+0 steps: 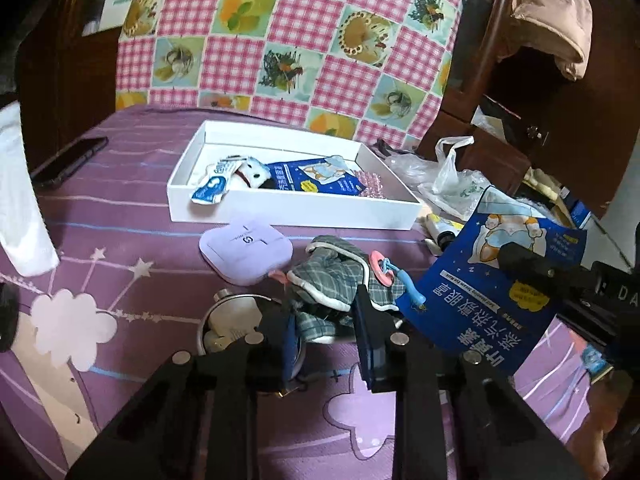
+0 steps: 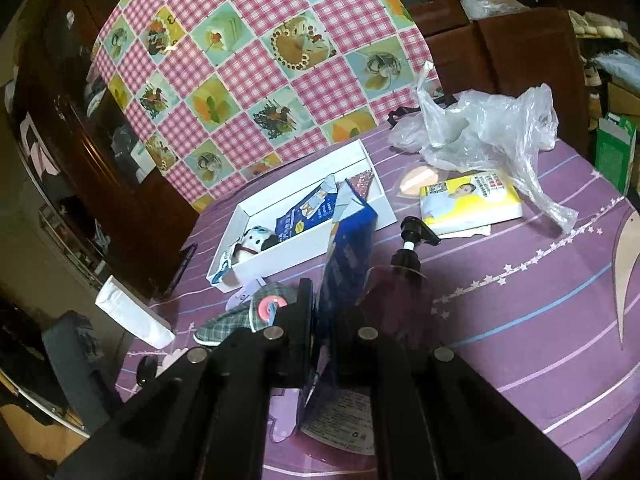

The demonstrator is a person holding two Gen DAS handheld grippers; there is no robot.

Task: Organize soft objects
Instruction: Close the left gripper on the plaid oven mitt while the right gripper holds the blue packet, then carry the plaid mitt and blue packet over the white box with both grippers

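1. While the right gripper (image 2: 320, 320) stays out of the white tray, its jaws are clamped narrow on a blue eye-mask packet (image 2: 348, 248), which stands on edge between the two fingers and rises past their tips toward 12 o'clock.
2. In the left wrist view the same blue eye-mask packet (image 1: 492, 280) hangs at 3 o'clock of the left gripper, pinched at its right edge by the black finger (image 1: 528, 260) of the other tool.
3. The left gripper (image 1: 324, 320) has its jaws drawn in around a grey plaid slipper (image 1: 332, 280). The cloth lies between the fingers, with the toe end reaching past the tips toward 12 o'clock. Whether the pads actually press on it cannot be told.
4. A pink ring toy with a blue handle (image 1: 384, 276) lies on the slipper at about 1 o'clock of the left fingertips.
5. A lilac pouch (image 1: 246, 250) rests on the purple cloth (image 1: 120, 216) at 11 o'clock of the left gripper, just beside the slipper.
6. The white tray (image 1: 280, 210) sits farther off at 12 o'clock. It holds a small plush dog (image 1: 252, 174), a second blue packet (image 1: 316, 180) and a crumpled blue-white wrapper (image 1: 212, 190).
7. Right wrist view: a dark pump bottle (image 2: 404, 256) stands at 1 o'clock of the right fingers, with a yellow tissue pack (image 2: 472, 204) and a clear plastic bag (image 2: 488, 128) beyond it.
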